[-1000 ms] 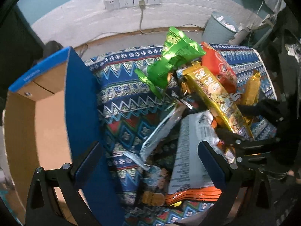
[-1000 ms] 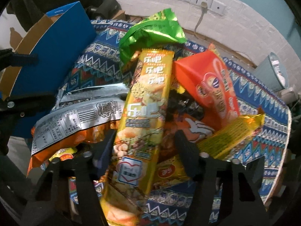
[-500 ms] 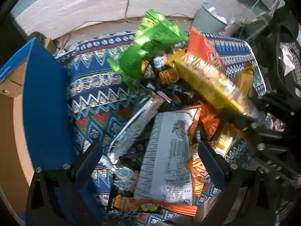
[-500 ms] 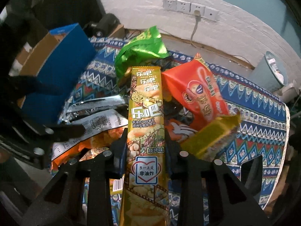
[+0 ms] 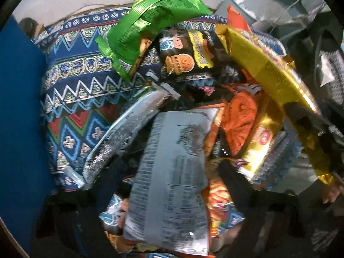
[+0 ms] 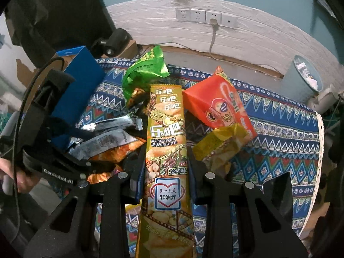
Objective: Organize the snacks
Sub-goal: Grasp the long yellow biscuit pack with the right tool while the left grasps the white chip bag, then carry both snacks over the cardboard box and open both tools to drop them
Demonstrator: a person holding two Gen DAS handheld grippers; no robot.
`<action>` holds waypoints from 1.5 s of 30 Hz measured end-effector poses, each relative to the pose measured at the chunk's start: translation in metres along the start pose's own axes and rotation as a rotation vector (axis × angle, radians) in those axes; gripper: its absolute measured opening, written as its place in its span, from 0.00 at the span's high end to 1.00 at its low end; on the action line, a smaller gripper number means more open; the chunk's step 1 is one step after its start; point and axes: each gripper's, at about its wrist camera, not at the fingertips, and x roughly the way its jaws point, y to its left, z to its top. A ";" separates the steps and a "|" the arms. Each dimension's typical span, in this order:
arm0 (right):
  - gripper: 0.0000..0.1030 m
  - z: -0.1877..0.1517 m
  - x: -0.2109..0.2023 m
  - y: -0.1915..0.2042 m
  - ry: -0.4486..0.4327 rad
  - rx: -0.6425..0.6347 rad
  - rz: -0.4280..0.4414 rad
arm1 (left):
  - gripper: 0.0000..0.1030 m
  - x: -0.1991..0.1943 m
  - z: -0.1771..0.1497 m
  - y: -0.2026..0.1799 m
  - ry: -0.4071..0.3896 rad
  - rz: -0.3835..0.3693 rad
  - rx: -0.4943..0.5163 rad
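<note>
While your left wrist view is smeared by blur, the left gripper fingers show only as dark shapes at the bottom of frame; its jaws are closing with the silver-backed bag between them, and you can't tell whether the pads touch it yet. That bag lies print side up on top of the near part of the pile, so its front is hidden, and it covers an orange bag and other packs beneath that can't be made out. A narrow silver pack lies just left of it on the patterned cloth. Farther off sit a green bag and a black pack. Your blue box fills the left edge, cut off by the frame. In your right wrist view the right gripper is clamped on the long yellow pack at its lower half, pack lifted clear above the pile and pointing away from the camera; its near end runs out of frame. It blocks the packs directly behind it. The red bag sits right of it, with a small yellow bag resting against its near side. The green bag is at the far side of the pile. A grey bin stands beyond the table's far right. Your left hand is partly visible at the left edge, gripping the left tool, which points steeply down onto the pile.
</note>
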 end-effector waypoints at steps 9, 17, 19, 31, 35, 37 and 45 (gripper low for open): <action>0.70 -0.003 -0.007 -0.004 -0.017 0.009 0.002 | 0.64 -0.009 -0.001 -0.001 -0.043 0.056 0.025; 0.70 -0.001 -0.023 -0.004 -0.055 0.011 -0.001 | 0.65 -0.048 -0.011 -0.009 -0.151 0.094 0.052; 0.70 0.000 -0.026 -0.004 -0.064 0.013 -0.002 | 0.65 -0.057 -0.012 -0.015 -0.177 0.095 0.059; 0.70 0.009 -0.049 0.012 -0.118 -0.004 0.004 | 0.65 -0.109 -0.026 -0.019 -0.355 0.221 0.074; 0.70 0.014 -0.056 0.021 -0.139 -0.020 0.011 | 0.65 -0.127 -0.031 -0.013 -0.403 0.275 0.070; 0.70 0.018 -0.059 0.028 -0.146 -0.027 0.016 | 0.65 -0.135 -0.035 -0.010 -0.427 0.302 0.075; 0.70 0.033 -0.061 0.056 -0.160 -0.065 0.032 | 0.65 -0.159 -0.050 0.007 -0.477 0.361 0.057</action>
